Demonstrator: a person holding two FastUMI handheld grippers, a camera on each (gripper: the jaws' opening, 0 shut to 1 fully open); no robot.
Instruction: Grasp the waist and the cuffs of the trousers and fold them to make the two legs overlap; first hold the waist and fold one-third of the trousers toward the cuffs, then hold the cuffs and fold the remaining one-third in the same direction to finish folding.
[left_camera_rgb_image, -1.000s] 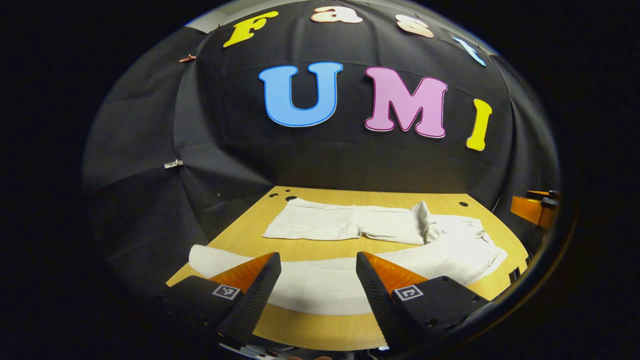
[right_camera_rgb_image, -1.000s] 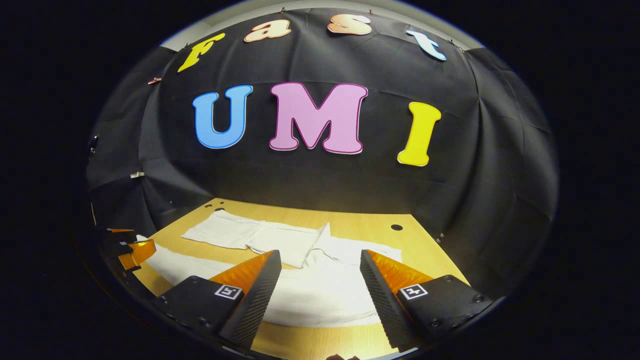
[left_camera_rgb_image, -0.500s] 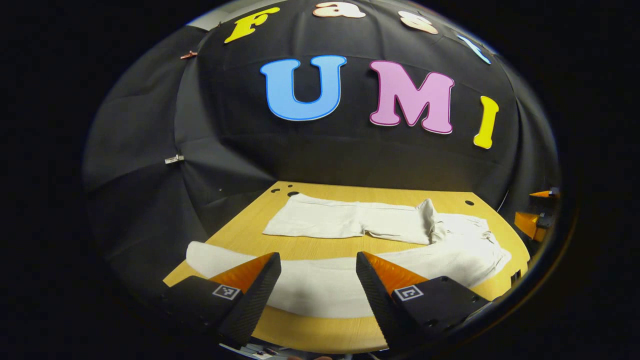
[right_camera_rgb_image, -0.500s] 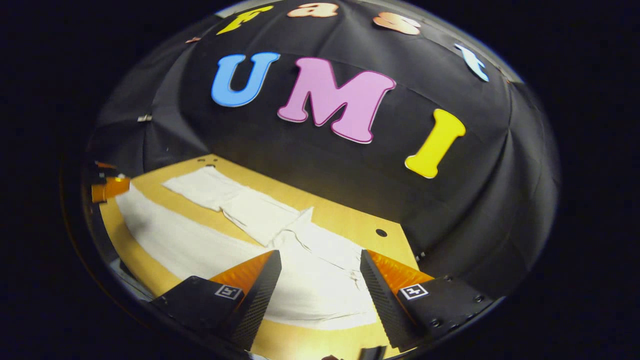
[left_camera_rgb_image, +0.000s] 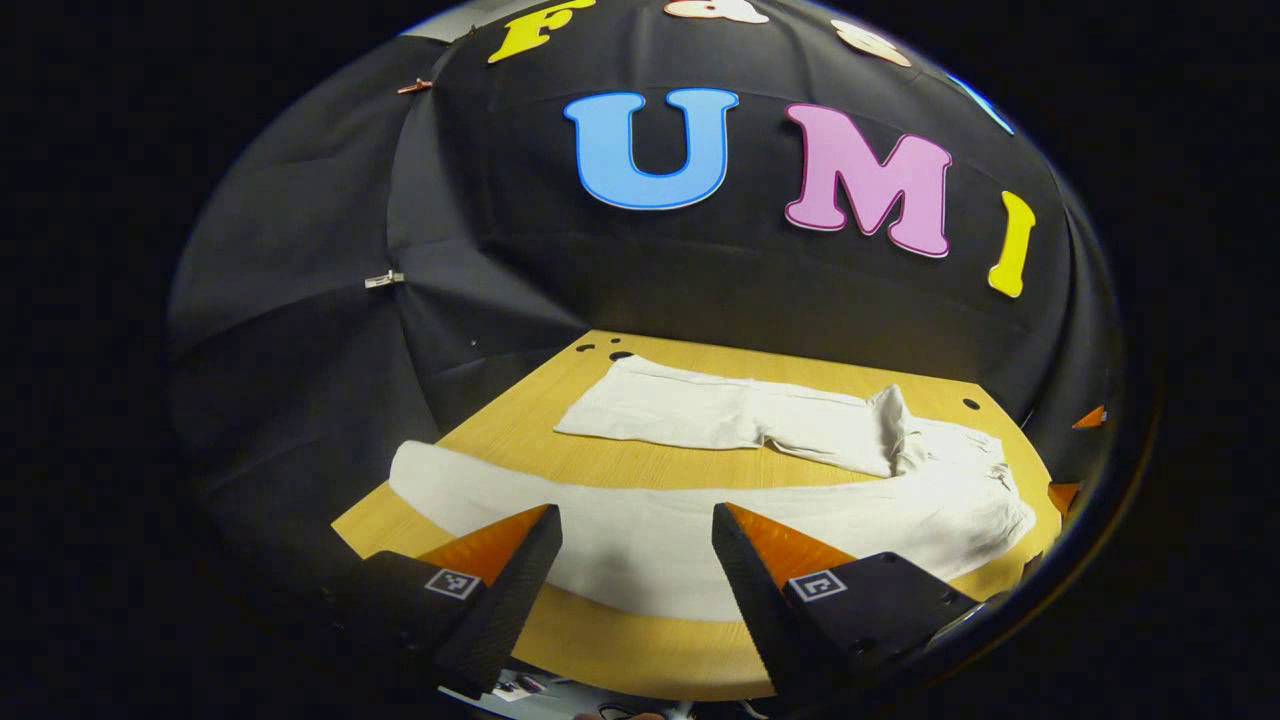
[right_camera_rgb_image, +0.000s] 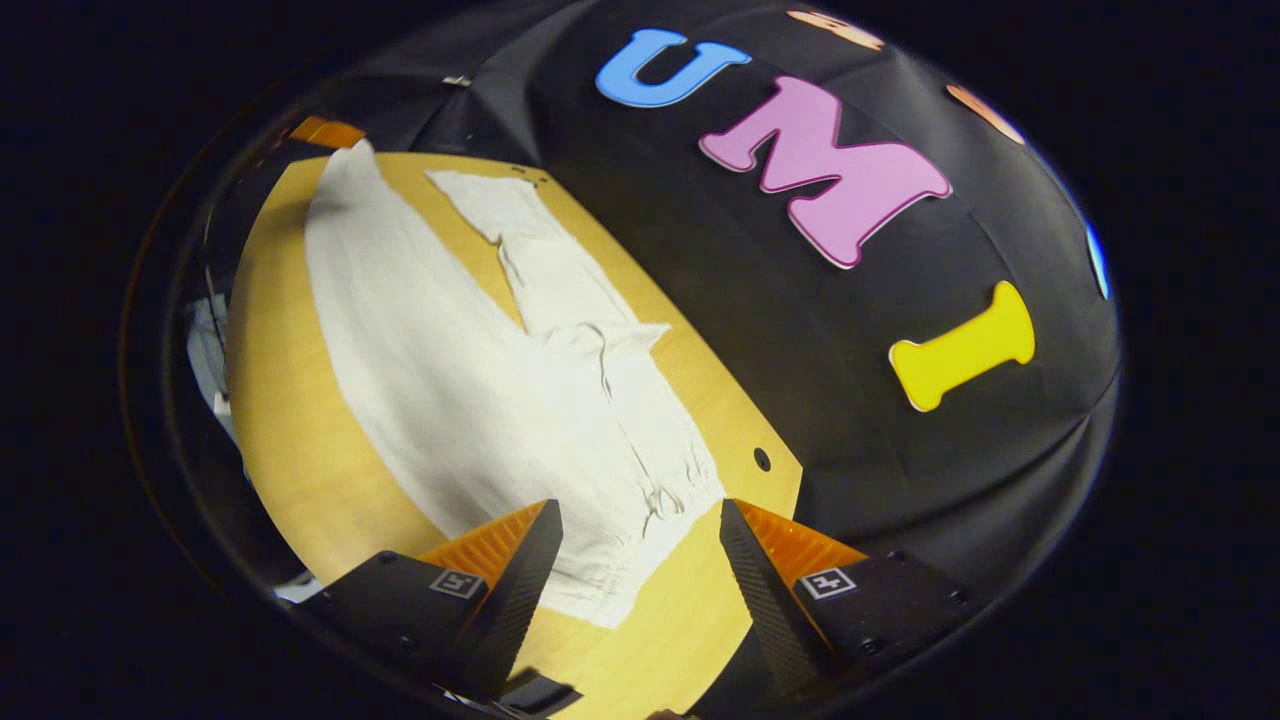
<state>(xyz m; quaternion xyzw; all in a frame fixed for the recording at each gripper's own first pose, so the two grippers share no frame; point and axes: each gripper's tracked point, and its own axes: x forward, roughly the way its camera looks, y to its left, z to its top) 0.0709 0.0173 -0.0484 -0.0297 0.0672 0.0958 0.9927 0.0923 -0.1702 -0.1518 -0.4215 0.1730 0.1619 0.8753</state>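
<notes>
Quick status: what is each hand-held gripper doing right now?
Left hand-held gripper: open, holding nothing, above the near leg of the trousers.
Right hand-held gripper: open, holding nothing, above the waist.

We find no readable text on the trousers (left_camera_rgb_image: 700, 530) or the surface (left_camera_rgb_image: 640, 650), no brand or number, small square coded markers (left_camera_rgb_image: 449, 583) on each gripper body, patterns, not legible characters
</notes>
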